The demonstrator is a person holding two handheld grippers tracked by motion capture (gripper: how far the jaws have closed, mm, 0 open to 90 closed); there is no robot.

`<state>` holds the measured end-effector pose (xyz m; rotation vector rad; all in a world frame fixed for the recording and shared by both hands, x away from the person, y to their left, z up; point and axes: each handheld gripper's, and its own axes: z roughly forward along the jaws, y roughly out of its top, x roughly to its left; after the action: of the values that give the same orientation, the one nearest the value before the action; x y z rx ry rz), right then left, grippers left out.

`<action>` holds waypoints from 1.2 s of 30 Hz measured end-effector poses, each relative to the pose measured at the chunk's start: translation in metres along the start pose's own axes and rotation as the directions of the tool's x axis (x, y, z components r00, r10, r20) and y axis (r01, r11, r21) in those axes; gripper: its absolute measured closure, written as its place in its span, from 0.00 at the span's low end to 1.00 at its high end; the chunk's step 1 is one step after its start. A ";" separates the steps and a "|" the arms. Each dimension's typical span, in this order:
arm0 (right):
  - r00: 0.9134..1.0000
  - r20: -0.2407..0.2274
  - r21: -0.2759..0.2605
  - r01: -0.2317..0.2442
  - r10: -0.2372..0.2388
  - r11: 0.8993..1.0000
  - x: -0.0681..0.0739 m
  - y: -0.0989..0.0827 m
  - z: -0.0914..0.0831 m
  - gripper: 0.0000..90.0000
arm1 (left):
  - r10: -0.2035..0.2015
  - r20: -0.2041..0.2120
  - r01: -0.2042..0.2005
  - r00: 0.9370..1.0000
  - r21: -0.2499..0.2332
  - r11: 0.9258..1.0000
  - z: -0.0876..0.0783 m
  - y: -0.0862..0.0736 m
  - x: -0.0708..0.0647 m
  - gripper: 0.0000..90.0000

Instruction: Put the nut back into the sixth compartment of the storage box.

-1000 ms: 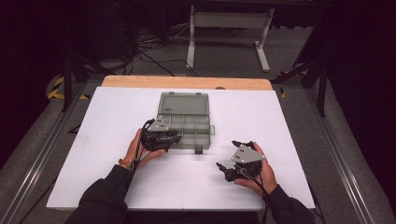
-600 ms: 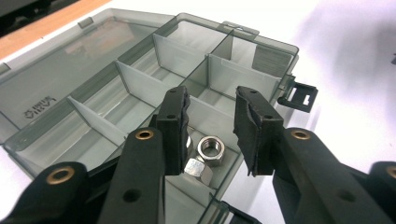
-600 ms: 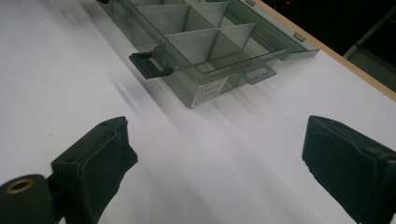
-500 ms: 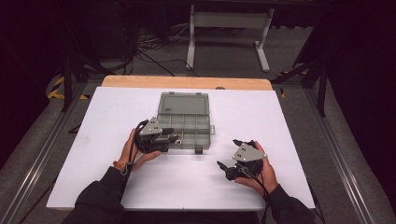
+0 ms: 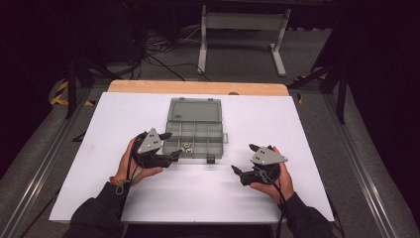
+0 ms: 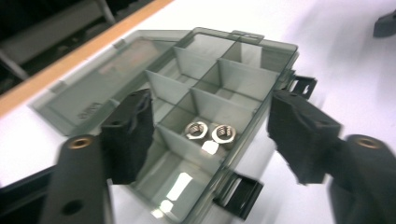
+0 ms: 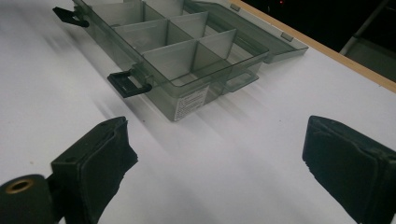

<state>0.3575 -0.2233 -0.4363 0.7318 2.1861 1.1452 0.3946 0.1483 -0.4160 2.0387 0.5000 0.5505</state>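
Observation:
A grey see-through compartment box (image 5: 218,133) lies open on the white table (image 5: 297,129), its lid (image 5: 194,109) folded flat behind. Two metal nuts (image 5: 186,146) (image 6: 196,129) rest in a front compartment. My left gripper (image 5: 171,145) (image 6: 210,112) hovers at the box's front left corner. Its jaws have just been opening and stand wide apart, with nothing pressed between them. The nuts lie beyond and below the gap. My right gripper (image 5: 242,158) (image 7: 217,126) is open over bare table, right of the box (image 7: 187,100) and apart from it.
Black latches (image 5: 210,159) (image 7: 128,84) stick out from the box's front edge. The table's wooden far edge (image 5: 198,87) runs behind the lid. A metal stand (image 5: 242,22) and cables lie on the dark floor beyond.
The left gripper has drawn back a little leftward from over the box and its jaws have spread wider. The right gripper has stayed where it was.

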 end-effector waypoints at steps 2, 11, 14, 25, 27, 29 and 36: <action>1.000 0.024 -0.006 -0.009 0.009 1.000 -0.002 0.001 0.000 0.09 | 0.010 -0.036 -0.011 0.999 -0.008 1.000 -0.008 -0.002 0.001 0.24; 0.995 0.102 -0.045 -0.020 0.024 0.999 -0.009 0.009 0.000 0.09 | -0.012 -0.111 0.010 0.994 -0.018 1.000 -0.023 -0.013 0.007 0.06; 0.991 0.123 -0.065 -0.043 0.051 0.997 -0.015 0.012 0.001 0.09 | -0.031 -0.105 0.030 0.994 -0.007 1.000 -0.027 -0.020 0.012 0.04; 0.990 0.122 -0.081 -0.063 0.072 0.995 -0.024 0.019 0.008 0.09 | -0.042 -0.120 0.038 0.992 -0.038 0.999 -0.041 -0.033 0.031 0.04; 0.989 0.126 -0.095 -0.059 0.071 0.994 -0.025 0.019 0.008 0.12 | -0.042 -0.126 0.038 0.991 -0.038 0.999 -0.042 -0.034 0.033 0.04; 0.989 0.124 -0.103 -0.063 0.076 0.993 -0.027 0.020 0.008 0.12 | -0.048 -0.135 0.043 0.990 -0.045 0.998 -0.043 -0.034 0.035 0.04; 0.991 0.124 -0.096 -0.047 0.059 0.994 -0.032 0.022 0.016 0.08 | -0.066 -0.130 0.061 0.989 -0.047 0.997 -0.041 -0.036 0.039 0.04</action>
<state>0.3951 -0.2254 -0.4181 0.8042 2.0060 1.1858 0.3986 0.2148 -0.4207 1.9470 0.6245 0.6549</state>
